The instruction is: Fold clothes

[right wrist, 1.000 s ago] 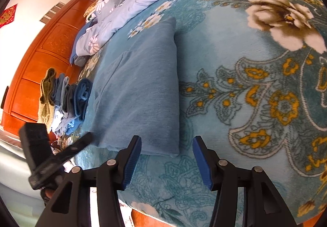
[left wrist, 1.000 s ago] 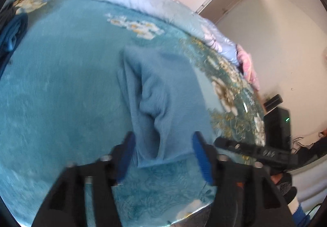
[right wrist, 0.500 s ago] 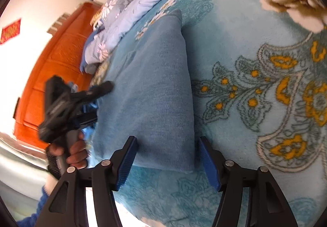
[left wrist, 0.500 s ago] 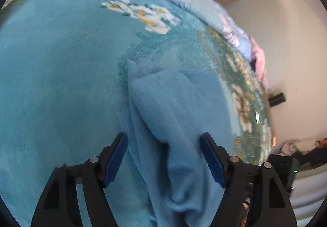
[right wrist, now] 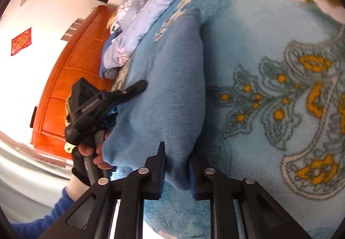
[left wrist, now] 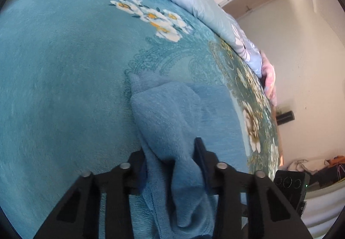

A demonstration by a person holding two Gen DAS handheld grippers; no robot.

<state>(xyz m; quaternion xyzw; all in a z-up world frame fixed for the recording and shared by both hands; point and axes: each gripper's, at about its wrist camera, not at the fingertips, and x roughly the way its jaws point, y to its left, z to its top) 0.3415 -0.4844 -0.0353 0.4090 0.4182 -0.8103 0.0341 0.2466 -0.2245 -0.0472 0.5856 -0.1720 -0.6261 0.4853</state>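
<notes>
Blue fleece garment (left wrist: 172, 114) lay folded lengthwise on a teal floral bed blanket (left wrist: 64, 66) near the bed's edge, pale quilt (right wrist: 151, 6) and orange wooden headboard (right wrist: 64, 79) beyond, white walls around; left tool (left wrist: 170, 152) and right tool (right wrist: 176, 165) were each closing on its near hem.

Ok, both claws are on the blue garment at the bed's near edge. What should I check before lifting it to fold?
1. Left claw has fabric between its closing jaws: ok.
2. Right claw closing on the blue garment edge: ok.
3. Both grips at the same near edge: ok.
4. Pinch holds only the garment, not the floral blanket: cannot tell.
5. Far end lies flat: not ok, bunched.
</notes>
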